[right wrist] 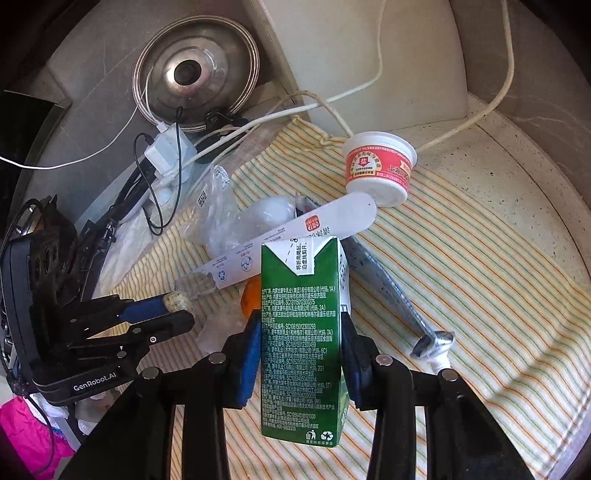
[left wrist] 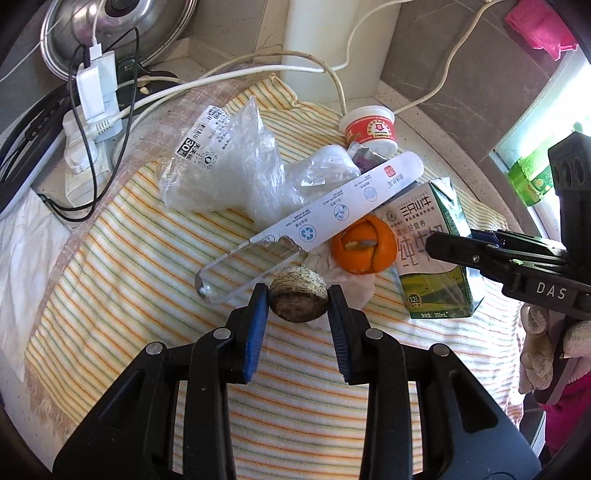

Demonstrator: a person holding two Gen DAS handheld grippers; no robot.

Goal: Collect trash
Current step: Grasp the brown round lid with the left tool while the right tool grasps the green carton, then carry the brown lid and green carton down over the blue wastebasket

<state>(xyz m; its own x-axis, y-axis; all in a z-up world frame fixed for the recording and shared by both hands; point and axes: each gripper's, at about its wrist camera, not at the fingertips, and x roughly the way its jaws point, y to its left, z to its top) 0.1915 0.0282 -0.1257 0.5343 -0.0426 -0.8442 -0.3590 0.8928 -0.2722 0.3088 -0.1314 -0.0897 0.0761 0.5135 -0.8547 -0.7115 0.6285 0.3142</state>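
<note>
My left gripper (left wrist: 297,295) is shut on a brown, rough round lump (left wrist: 298,301), held just above the striped cloth (left wrist: 147,258). From the right wrist view the same lump (right wrist: 178,300) sits at the left gripper's tips. My right gripper (right wrist: 301,325) has its blue pads on both sides of an upright green milk carton (right wrist: 300,350). An orange peel (left wrist: 364,247), a crumpled tissue (left wrist: 356,286), a long white and clear package (left wrist: 332,210), a clear plastic bag (left wrist: 236,166) and a red-and-white cup (left wrist: 369,131) lie on the cloth.
A flattened grey tube (right wrist: 391,291) lies right of the carton. A power strip with chargers and cables (left wrist: 92,122) and a steel pot lid (left wrist: 110,29) crowd the back left. A white cord (right wrist: 498,99) runs along the back wall. A gloved hand (left wrist: 543,350) holds the right gripper.
</note>
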